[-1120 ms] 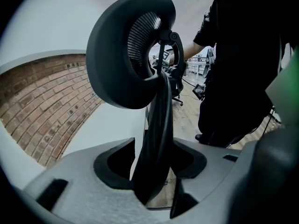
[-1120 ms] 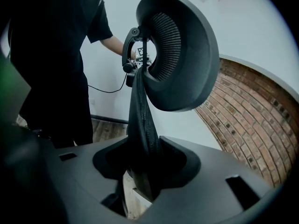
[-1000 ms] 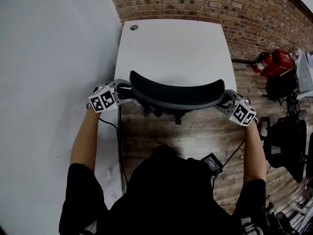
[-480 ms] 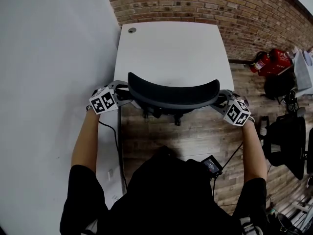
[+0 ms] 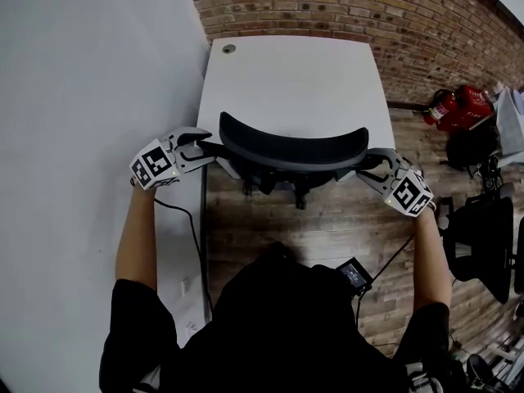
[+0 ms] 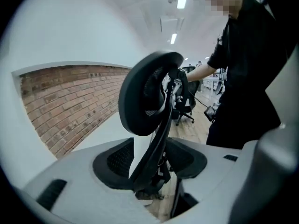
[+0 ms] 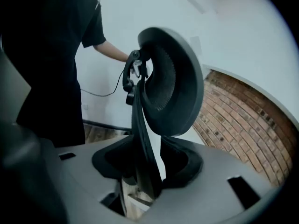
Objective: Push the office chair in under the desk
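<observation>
The black office chair's curved backrest (image 5: 291, 150) stands at the near edge of the white desk (image 5: 295, 80), its seat hidden under the top. My left gripper (image 5: 201, 147) is at the backrest's left end. In the left gripper view the chair's frame (image 6: 156, 139) passes between the jaws of my left gripper (image 6: 149, 160), with a gap beside it, so it is open. My right gripper (image 5: 368, 167) is at the backrest's right end. Its jaws are opening; the frame (image 7: 142, 139) stands between the jaws of that gripper (image 7: 149, 164) with a gap showing.
A brick wall (image 5: 368, 6) runs behind the desk and a white wall (image 5: 82, 72) closes the left side. Red fire extinguishers (image 5: 454, 105) and another black chair (image 5: 483, 244) stand on the wood floor at the right. A cable hole (image 5: 228, 48) marks the desk's far left corner.
My left gripper has drawn back to the left, off the backrest's end. The right gripper has slid slightly outward. The chair stays at the desk edge.
</observation>
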`<state>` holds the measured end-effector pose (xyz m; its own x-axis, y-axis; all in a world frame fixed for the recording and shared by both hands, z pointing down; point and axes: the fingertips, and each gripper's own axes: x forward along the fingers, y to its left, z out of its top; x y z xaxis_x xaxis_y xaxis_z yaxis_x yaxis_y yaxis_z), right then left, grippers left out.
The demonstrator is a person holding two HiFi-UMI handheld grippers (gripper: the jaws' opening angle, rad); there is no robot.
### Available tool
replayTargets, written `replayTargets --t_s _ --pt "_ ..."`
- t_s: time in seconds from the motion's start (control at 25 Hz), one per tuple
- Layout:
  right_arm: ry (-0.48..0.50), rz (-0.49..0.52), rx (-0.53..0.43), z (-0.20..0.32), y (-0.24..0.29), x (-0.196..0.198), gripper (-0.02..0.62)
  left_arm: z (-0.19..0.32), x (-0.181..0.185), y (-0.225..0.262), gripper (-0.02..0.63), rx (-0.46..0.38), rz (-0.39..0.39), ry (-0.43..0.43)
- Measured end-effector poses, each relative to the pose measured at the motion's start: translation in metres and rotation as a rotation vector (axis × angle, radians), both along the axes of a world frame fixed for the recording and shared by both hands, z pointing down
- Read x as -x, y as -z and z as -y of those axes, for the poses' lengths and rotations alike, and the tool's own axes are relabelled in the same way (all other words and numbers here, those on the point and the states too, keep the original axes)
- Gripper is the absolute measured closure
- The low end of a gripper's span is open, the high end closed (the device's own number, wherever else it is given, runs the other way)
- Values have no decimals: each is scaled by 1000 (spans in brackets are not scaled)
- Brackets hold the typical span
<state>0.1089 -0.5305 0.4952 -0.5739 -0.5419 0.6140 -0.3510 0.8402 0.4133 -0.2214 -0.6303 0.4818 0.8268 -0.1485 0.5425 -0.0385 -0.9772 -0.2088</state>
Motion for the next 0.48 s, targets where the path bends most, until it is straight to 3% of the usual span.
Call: replayTargets --t_s 0.08,0.2,0.32,0.48 --pt "-24 118 -30 -4 22 3 422 -1 6 14 387 23 -70 42" --pt "-69 263 -82 -13 58 4 455 -10 8 44 423 57 -248 101" --pt "-74 270 -156 -33 82 6 511 -29 3 74 471 64 -416 146" --pt "-132 397 -212 -65 122 11 560 -59 -14 106 519 10 -517 161"
